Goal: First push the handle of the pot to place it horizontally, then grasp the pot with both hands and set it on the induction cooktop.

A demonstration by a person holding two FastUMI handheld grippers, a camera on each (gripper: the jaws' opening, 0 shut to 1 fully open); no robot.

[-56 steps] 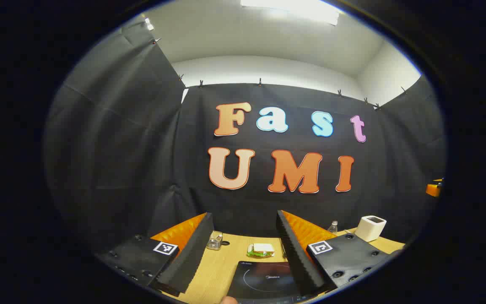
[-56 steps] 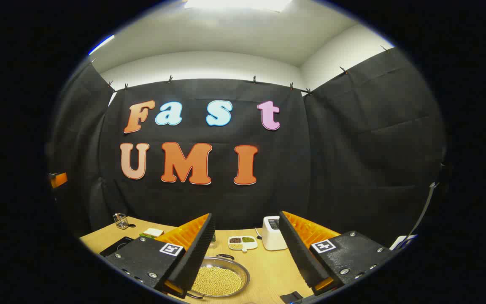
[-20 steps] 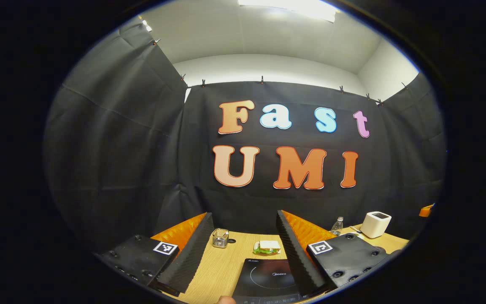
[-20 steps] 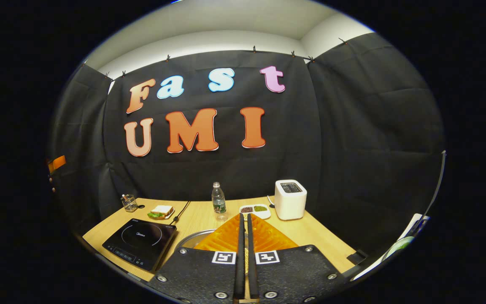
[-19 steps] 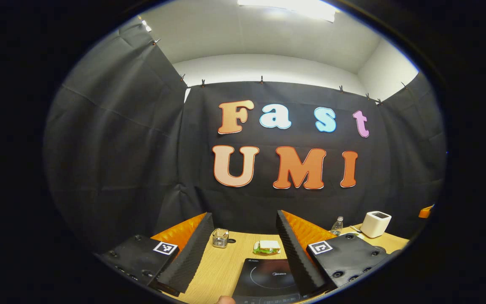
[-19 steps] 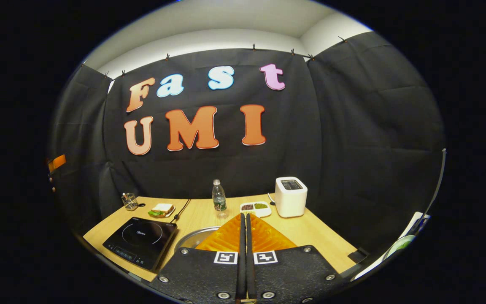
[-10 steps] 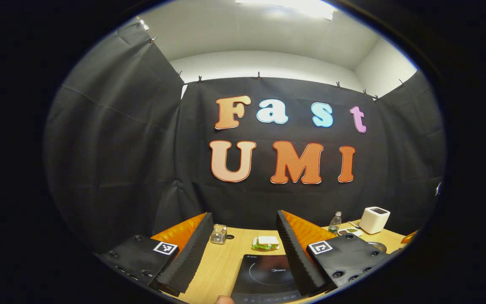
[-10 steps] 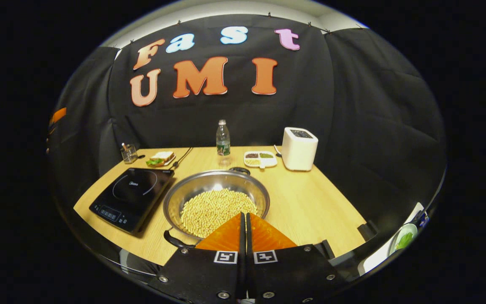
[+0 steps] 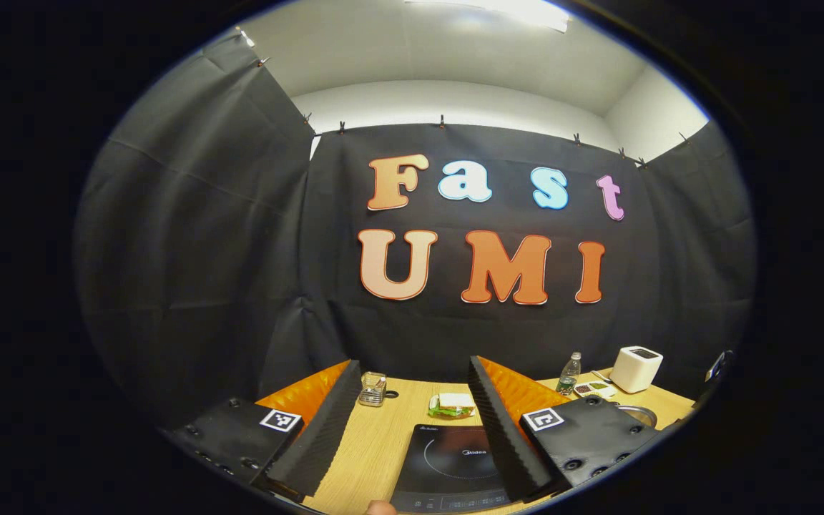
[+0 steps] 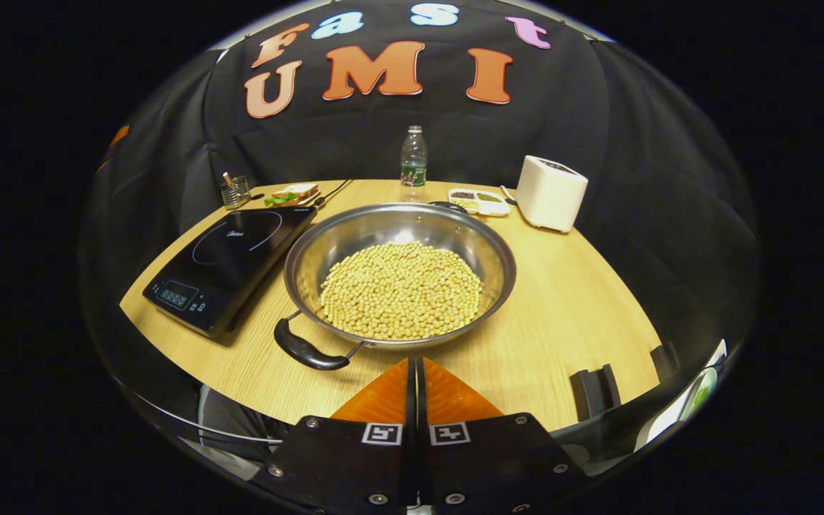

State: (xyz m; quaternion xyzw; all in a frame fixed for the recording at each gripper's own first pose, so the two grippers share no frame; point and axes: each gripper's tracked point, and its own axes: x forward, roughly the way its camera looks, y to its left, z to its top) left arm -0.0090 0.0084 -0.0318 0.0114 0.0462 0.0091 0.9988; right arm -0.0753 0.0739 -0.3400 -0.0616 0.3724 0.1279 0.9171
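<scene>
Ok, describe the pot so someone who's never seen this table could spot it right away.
On the wooden table, look right of the black induction cooktop. The pot is the wide, shallow steel pan, the only vessel heaped with pale beans, with a dark loop handle at its near edge.

Your left gripper (image 9: 413, 363) has two long wedge-shaped fingers (image 9: 315, 433) whose inner faces are cut in fine sawtooth ridges. Each finger sits on a flat, grainy black plate (image 9: 229, 438) studded with dark round screws (image 9: 573, 464). Each plate carries a small square black-and-white marker (image 9: 280, 420) at its inner corner. Your right gripper (image 10: 415, 361) is built the same way. Its two black plates (image 10: 340, 468) bear silver screw heads (image 10: 272, 471) and a pair of square markers (image 10: 380, 433), and the outer finger shells are moulded in a quilted pattern.
</scene>
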